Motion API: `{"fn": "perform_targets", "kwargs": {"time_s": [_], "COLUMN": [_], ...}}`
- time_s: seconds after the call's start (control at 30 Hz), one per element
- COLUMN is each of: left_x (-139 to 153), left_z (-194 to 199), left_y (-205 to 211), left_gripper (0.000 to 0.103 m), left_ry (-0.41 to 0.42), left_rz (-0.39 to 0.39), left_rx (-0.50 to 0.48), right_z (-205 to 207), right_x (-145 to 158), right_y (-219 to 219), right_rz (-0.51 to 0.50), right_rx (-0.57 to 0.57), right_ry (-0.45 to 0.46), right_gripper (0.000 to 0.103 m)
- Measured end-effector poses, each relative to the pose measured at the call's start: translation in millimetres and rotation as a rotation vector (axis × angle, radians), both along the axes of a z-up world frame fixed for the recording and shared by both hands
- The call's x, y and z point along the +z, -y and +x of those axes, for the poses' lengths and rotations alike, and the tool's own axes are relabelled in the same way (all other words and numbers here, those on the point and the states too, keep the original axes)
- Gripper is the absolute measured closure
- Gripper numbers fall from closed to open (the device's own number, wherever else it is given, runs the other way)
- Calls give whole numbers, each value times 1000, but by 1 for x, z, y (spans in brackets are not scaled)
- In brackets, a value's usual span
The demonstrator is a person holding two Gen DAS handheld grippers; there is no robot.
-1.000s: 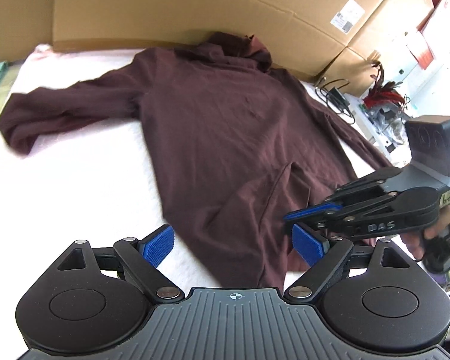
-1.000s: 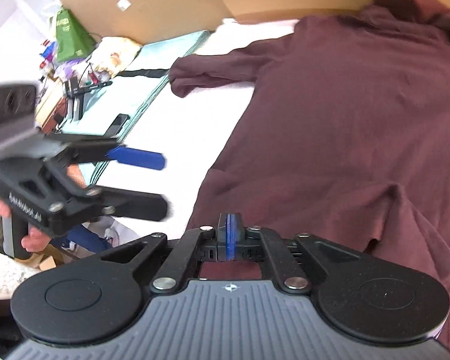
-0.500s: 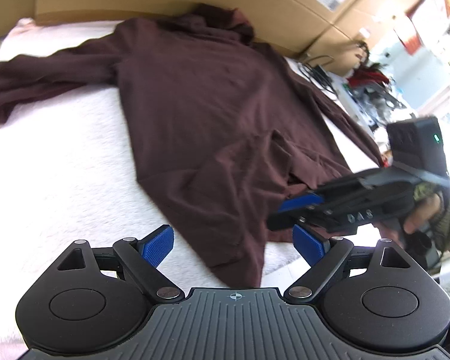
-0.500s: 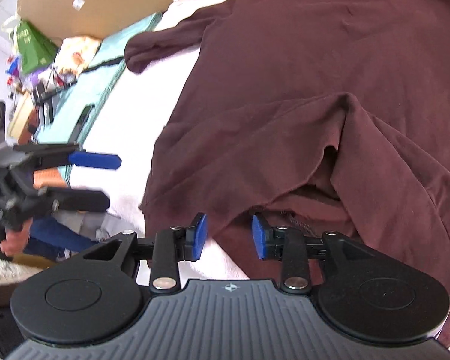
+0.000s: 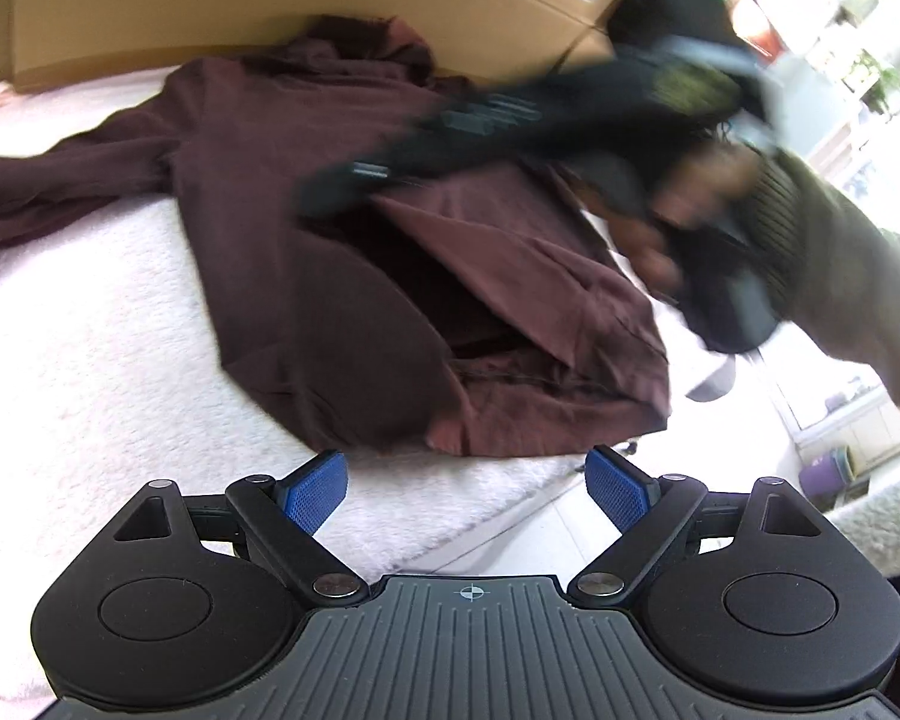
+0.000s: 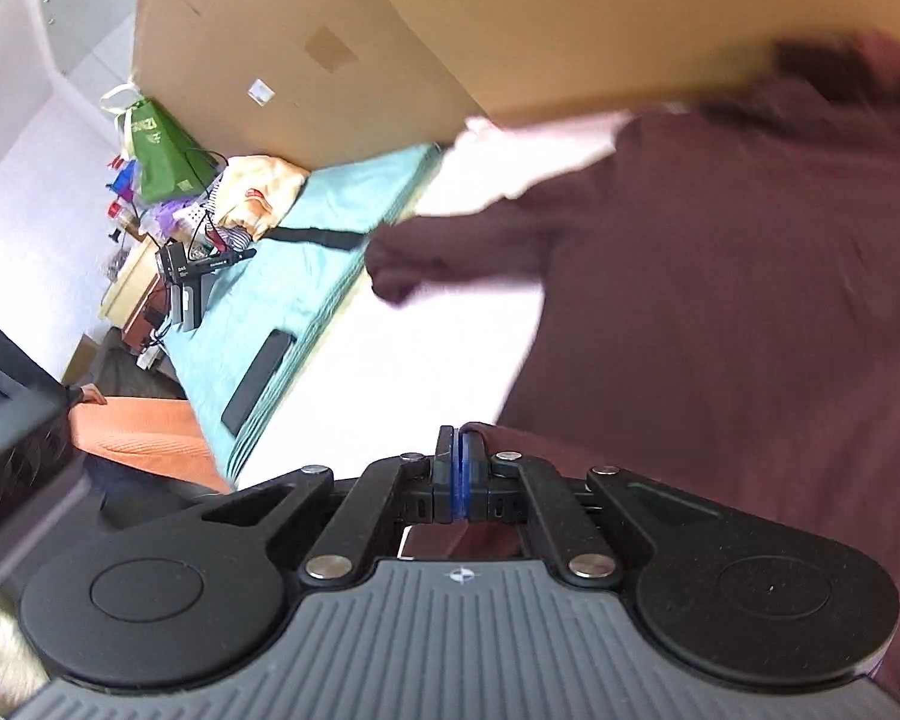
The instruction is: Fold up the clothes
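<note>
A white fleecy cover [image 5: 90,360] lies in front of tall cardboard boxes [image 6: 510,12]. On it lies a maroon hooded top [image 5: 306,240], 1 sleeve stretched out to the left. The left gripper [image 5: 467,483] hovers just short of the hem, its 2 blue pads spread wide with nothing between them. The right gripper [image 6: 461,468] has just clamped together on a fold of the top, lifting that edge across the body.
</note>
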State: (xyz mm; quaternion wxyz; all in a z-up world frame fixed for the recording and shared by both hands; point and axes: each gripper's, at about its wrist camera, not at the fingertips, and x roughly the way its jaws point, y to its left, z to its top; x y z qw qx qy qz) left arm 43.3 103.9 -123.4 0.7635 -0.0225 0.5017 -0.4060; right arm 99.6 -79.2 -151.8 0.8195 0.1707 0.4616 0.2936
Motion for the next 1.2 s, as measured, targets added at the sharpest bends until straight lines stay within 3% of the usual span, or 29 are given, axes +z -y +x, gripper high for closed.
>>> {"fn": "perform_targets", "kwargs": {"time_s": [0.1,0.17,0.23,0.4,0.6,0.8,1.0,1.1,1.2], "left_x": [-5,-12,-19,-29,-32,-33,-31,-32,-29], "left_z": [1,4,7,19,32,44,44,43,41], "left_y": [9,16,22,25,18,13,8,7,12], "left_gripper": [9,9,9,9,9,9,9,9,9], "left_ry": [-17,-24,-34,-47,-53,-84,-76,-93,-50], "left_rz": [-13,-5,7,-2,-15,29,84,106,187], "left_rx": [-27,-43,-55,-44,34,210,399,492,559], "right_z": [23,34,40,5,-78,-178,-226,-229,-225], "right_x": [-9,-24,-35,0,33,15,-17,-29,-35], "right_y": [-17,-25,-30,-1,55,92,100,106,108], "right_rz": [-55,-99,-157,-127,-200,-404,-551,-552,-517], "right_rx": [5,0,-14,-81,-294,-569,-616,-607,-604], "right_ry": [-16,-57,-89,25,81,14,-63,-80,-75], "right_gripper": [102,96,73,54,52,52,52,52,52]}}
